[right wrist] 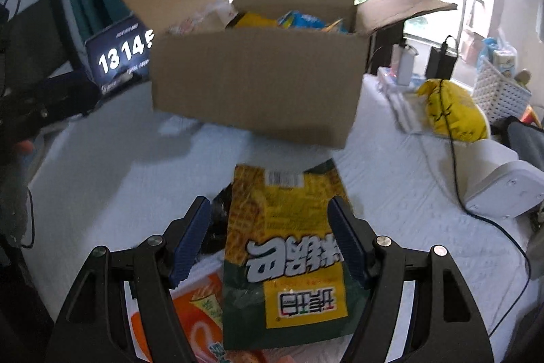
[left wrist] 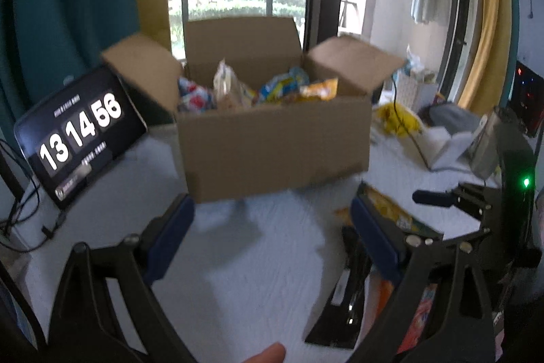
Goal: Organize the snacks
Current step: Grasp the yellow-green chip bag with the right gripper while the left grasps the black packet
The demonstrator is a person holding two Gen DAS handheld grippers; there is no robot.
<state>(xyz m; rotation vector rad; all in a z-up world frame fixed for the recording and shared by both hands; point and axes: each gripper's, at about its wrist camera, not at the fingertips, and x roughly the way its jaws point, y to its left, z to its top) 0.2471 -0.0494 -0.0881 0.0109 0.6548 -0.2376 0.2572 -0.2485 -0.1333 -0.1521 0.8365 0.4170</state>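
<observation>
Right gripper [right wrist: 268,240]: blue-padded fingers [right wrist: 190,240] spread wide on either side of a yellow-and-green snack bag [right wrist: 285,247] that lies flat on the white tabletop [right wrist: 391,193], print upside down toward the camera; whether the right pad touches the bag's edge cannot be told, and the left pad stands clear of it. An orange snack packet [right wrist: 193,312] lies partly under the bag at its near left corner. Left gripper [left wrist: 272,240]: fingers apart over bare tabletop, nothing between them. Beyond both grippers stands an open cardboard box [left wrist: 272,142], flaps raised, with several snack packets [left wrist: 289,84] inside. Left of the box leans a tablet clock [left wrist: 78,135]. To the right lies a yellow bag [right wrist: 448,111] beside a white basket [right wrist: 499,91].
</observation>
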